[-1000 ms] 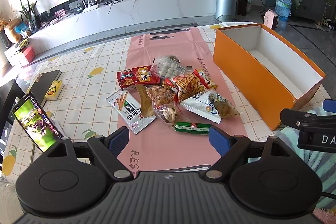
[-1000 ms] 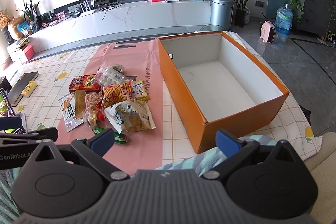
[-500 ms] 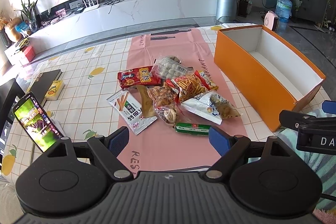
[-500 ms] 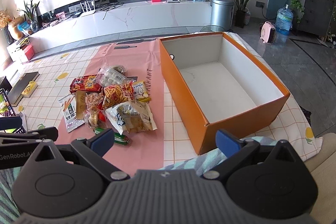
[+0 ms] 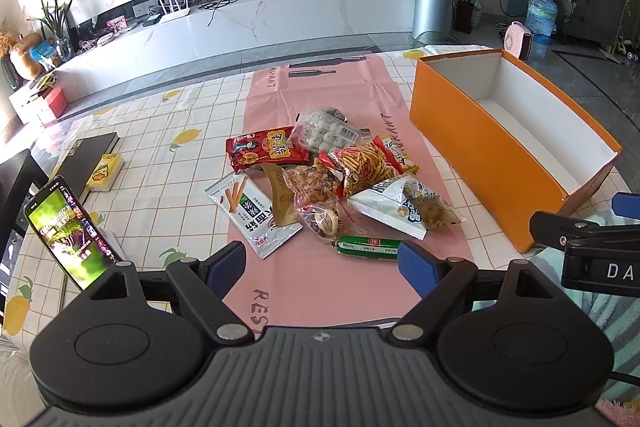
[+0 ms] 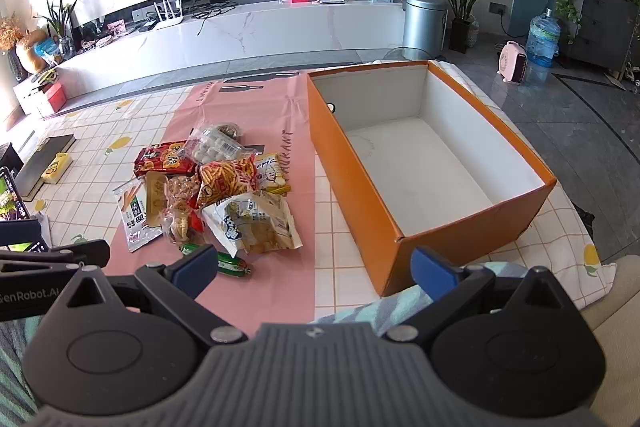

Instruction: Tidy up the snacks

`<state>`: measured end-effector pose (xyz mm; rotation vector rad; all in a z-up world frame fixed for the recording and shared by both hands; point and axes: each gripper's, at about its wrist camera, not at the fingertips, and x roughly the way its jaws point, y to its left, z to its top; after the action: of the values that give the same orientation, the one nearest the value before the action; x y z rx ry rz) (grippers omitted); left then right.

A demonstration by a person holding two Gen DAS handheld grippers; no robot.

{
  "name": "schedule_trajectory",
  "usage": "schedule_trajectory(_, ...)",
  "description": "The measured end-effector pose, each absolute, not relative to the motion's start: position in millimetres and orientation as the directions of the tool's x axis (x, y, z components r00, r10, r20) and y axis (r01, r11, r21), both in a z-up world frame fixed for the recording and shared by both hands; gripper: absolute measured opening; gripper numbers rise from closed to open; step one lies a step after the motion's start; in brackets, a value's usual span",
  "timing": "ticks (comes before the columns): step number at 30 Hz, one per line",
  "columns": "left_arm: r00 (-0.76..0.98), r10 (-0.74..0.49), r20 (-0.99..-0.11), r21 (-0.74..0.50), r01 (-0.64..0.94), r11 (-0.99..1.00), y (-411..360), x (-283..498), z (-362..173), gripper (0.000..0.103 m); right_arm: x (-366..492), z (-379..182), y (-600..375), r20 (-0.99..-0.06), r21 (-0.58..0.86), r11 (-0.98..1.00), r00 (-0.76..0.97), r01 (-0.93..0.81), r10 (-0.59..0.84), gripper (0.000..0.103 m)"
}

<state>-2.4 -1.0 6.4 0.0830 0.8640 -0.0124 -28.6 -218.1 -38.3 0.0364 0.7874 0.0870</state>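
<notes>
A heap of snack packs lies on the pink mat: a red pack, a fries bag, a white-green stick pack, a white chips bag and a green sausage nearest me. An empty orange box stands to the right of the heap. My left gripper hovers open just short of the green sausage. My right gripper is open above the table's near edge, between the sausage and the box corner. Both hold nothing.
A lit phone leans at the left edge, with a black book and a yellow packet behind it. A teal striped cloth lies at the near edge. A TV console, bin and plants stand beyond the table.
Both views have shifted very slightly closer to the table. The snacks and the box have not moved, and both grippers stay open.
</notes>
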Motion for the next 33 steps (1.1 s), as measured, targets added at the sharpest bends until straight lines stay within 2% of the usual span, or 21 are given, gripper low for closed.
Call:
schedule_trajectory(11, 0.646, 0.007, -0.763, 0.082, 0.086, 0.993, 4.0, 4.7, 4.9, 0.099, -19.1, -44.9, -213.5, -0.702, 0.072, 0.993, 0.703, -0.092, 0.116, 0.099)
schedule_trajectory(14, 0.648, 0.0, -0.762, 0.104, 0.122, 0.987, 7.8, 7.3, 4.3, 0.092, -15.9, -48.7, -212.7, -0.682, 0.098, 0.987, 0.713, -0.126, 0.159, 0.099)
schedule_trajectory(17, 0.628, -0.036, -0.777, 0.095, 0.174, 0.98, 11.6, 13.3, -0.7, 0.076, -8.9, -55.2, -207.6, -0.678, 0.113, 0.981, 0.71, -0.157, 0.192, 0.098)
schedule_trajectory(20, 0.603, -0.101, -0.791, 0.037, 0.212, 0.976, 17.2, 22.5, -7.8, 0.064, 2.0, -65.0, -198.0, -0.695, 0.117, 0.974, 0.685, -0.194, 0.22, 0.082)
schedule_trajectory(22, 0.587, -0.14, -0.797, -0.013, 0.215, 0.977, 22.6, 29.4, -12.1, 0.062, 11.2, -71.6, -191.0, -0.704, 0.117, 0.968, 0.669, -0.223, 0.239, 0.079)
schedule_trajectory(24, 0.572, -0.172, -0.802, -0.065, 0.203, 0.977, 27.7, 38.9, -17.3, 0.061, 19.0, -75.4, -185.7, -0.699, 0.11, 0.964, 0.67, -0.242, 0.248, 0.073)
schedule_trajectory(26, 0.562, -0.182, -0.807, -0.084, 0.196, 0.977, 30.3, 48.4, -22.7, 0.056, 27.0, -78.9, -180.7, -0.696, 0.088, 0.964, 0.677, -0.252, 0.241, 0.072)
schedule_trajectory(30, 0.56, -0.187, -0.807, -0.129, 0.141, 0.982, 37.6, 70.3, -33.5, 0.035, 52.1, -91.2, -170.4, -0.724, 0.078, 0.953, 0.64, -0.292, 0.255, 0.073)
schedule_trajectory(33, 0.543, -0.195, -0.817, -0.157, 0.117, 0.981, 39.3, 88.3, -43.6, 0.035, 70.2, -102.2, -166.6, -0.748, 0.103, 0.949, 0.606, -0.297, 0.271, 0.073)
